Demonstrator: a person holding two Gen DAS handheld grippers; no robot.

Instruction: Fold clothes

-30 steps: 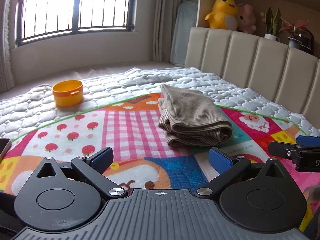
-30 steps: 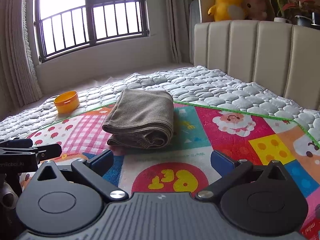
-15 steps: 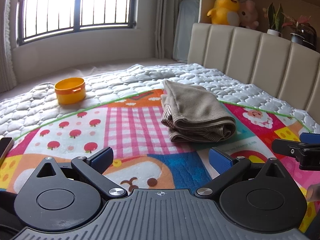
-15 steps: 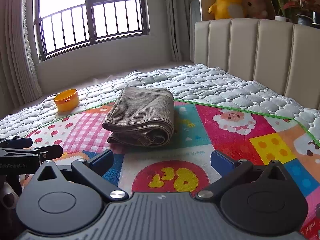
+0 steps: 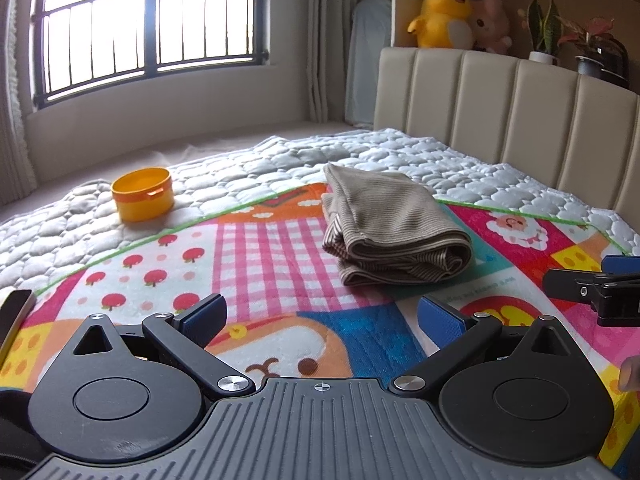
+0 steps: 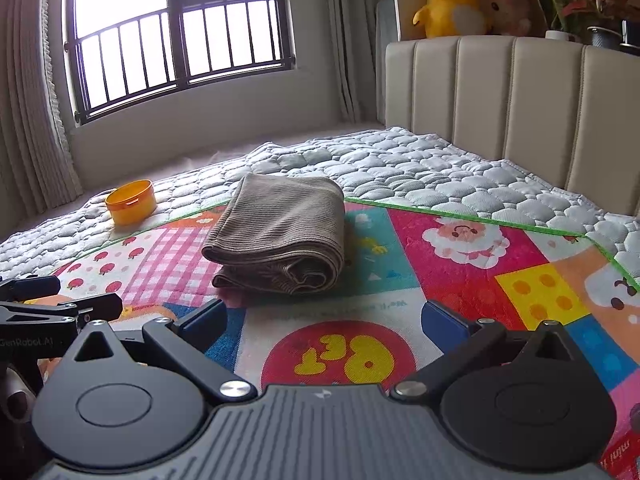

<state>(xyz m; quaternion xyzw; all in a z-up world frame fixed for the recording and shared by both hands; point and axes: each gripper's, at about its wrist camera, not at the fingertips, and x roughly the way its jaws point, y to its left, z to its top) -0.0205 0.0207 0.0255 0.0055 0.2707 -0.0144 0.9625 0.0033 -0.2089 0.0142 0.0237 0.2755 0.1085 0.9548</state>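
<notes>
Nearest, the left claw [image 5: 320, 314] and right claw [image 6: 324, 316] both hover spread apart and empty above the colourful play mat [image 6: 460, 280] on the bed. Farther on, mid-mat, the brown ribbed garment [image 6: 280, 236] lies as a compact folded bundle, so folding looks finished. An orange tub [image 5: 143, 194] sits far left.

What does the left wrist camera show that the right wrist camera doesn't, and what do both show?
Only the left wrist view shows the right tongs from the side and a dark flat object at its left edge. Only the right wrist view shows the left tongs from the side. Both show the folded brown garment lying on the colourful mat, the orange container on the quilt, and the yellow duck toy.
</notes>
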